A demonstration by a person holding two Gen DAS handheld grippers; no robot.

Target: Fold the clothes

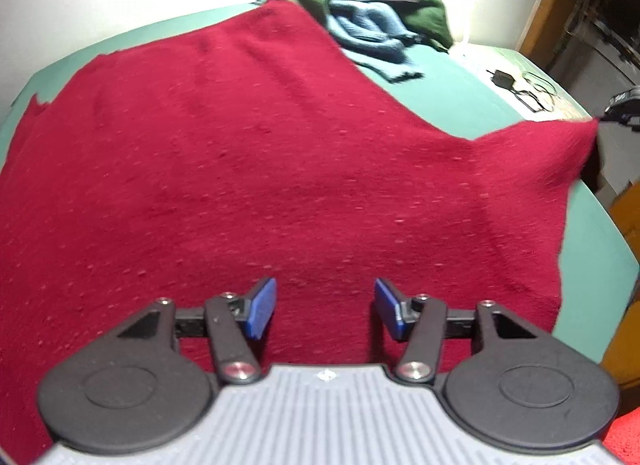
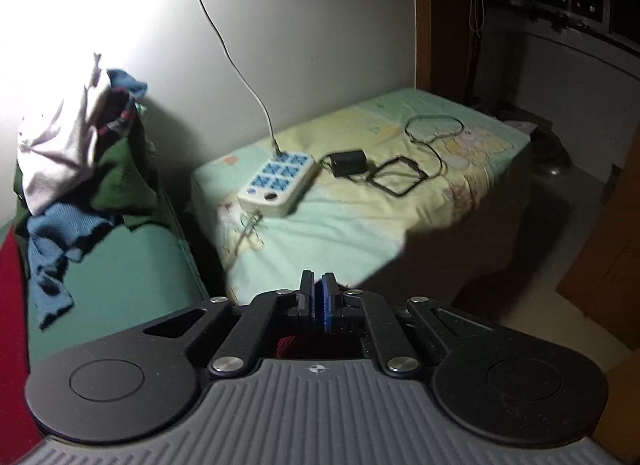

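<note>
A large dark red knit cloth (image 1: 240, 145) lies spread over the green mattress (image 1: 460, 101). My left gripper (image 1: 324, 289) hovers over the cloth's near part, its blue pads (image 1: 262, 307) well apart with nothing between them. The cloth's right corner (image 1: 576, 137) is pulled up and out toward my right gripper (image 1: 622, 105) at the right edge. In the right wrist view the right gripper (image 2: 318, 285) has its pads pressed together, and a bit of red fabric (image 2: 286, 345) shows just behind them. The red cloth (image 2: 8, 305) also shows at that view's left edge.
A heap of clothes (image 1: 360, 5) sits at the far end by the wall: green, white and a blue knit garment (image 1: 368, 33). Beside the mattress, a lower bed (image 2: 360, 225) carries a power strip (image 2: 280, 181), a black adapter (image 2: 348, 163) and cables. Wooden furniture (image 2: 608, 257) stands at the right.
</note>
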